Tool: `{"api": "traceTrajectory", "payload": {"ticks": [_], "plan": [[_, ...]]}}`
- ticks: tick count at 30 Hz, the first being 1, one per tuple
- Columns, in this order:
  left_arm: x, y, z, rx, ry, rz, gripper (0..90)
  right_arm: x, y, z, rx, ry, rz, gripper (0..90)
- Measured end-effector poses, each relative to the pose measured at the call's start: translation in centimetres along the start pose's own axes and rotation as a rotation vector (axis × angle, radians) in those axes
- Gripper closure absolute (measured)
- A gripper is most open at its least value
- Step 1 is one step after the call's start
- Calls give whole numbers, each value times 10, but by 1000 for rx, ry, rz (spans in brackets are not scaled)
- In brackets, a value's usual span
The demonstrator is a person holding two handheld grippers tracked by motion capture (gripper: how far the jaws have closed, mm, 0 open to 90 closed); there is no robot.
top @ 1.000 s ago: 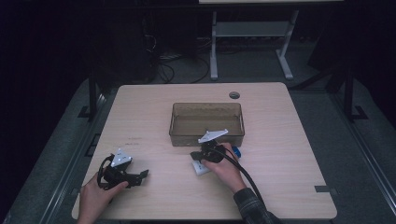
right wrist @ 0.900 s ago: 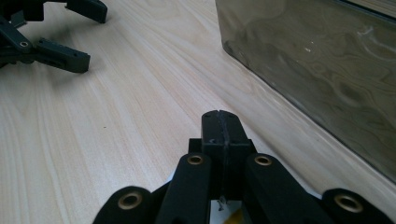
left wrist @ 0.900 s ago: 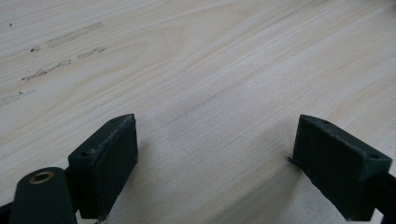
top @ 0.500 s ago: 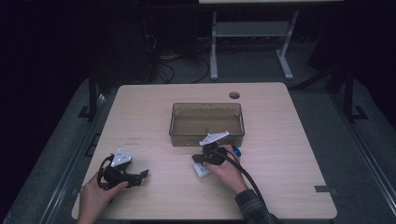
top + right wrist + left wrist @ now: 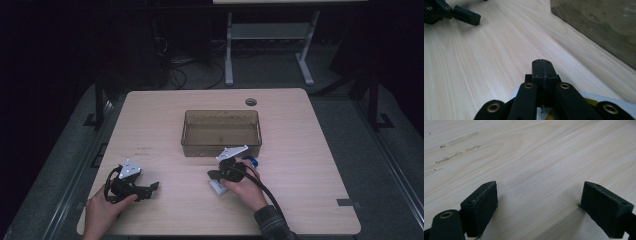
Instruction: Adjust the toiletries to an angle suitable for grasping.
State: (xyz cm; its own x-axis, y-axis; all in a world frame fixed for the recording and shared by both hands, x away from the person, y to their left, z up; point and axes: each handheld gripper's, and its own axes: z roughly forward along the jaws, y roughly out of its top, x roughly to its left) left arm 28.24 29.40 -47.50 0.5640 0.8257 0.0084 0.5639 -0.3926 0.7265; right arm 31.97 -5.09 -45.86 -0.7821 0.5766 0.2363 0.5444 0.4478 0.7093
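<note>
While the left tool (image 5: 151, 188) is resting wide open on the pale wooden surface (image 5: 310, 150), the right tool (image 5: 212, 174) is sitting shut and empty, barely shifted from a second ago, over the flat white packet (image 5: 216, 187), which isn't lifted yet. The smoky translucent plastic bin (image 5: 221, 131) is crowding close behind, with free room leftward.

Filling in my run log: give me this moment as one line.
left gripper: open, empty, on table | right gripper: shut, over white card | bin: ahead of right gripper
</note>
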Motion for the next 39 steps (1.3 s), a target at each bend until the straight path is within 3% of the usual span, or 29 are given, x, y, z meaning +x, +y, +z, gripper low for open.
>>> {"api": "traceTrajectory", "payload": {"ticks": [39], "plan": [[0,0,0,1,-1,1,128,19,-35,-32,10,4,5,900]]}}
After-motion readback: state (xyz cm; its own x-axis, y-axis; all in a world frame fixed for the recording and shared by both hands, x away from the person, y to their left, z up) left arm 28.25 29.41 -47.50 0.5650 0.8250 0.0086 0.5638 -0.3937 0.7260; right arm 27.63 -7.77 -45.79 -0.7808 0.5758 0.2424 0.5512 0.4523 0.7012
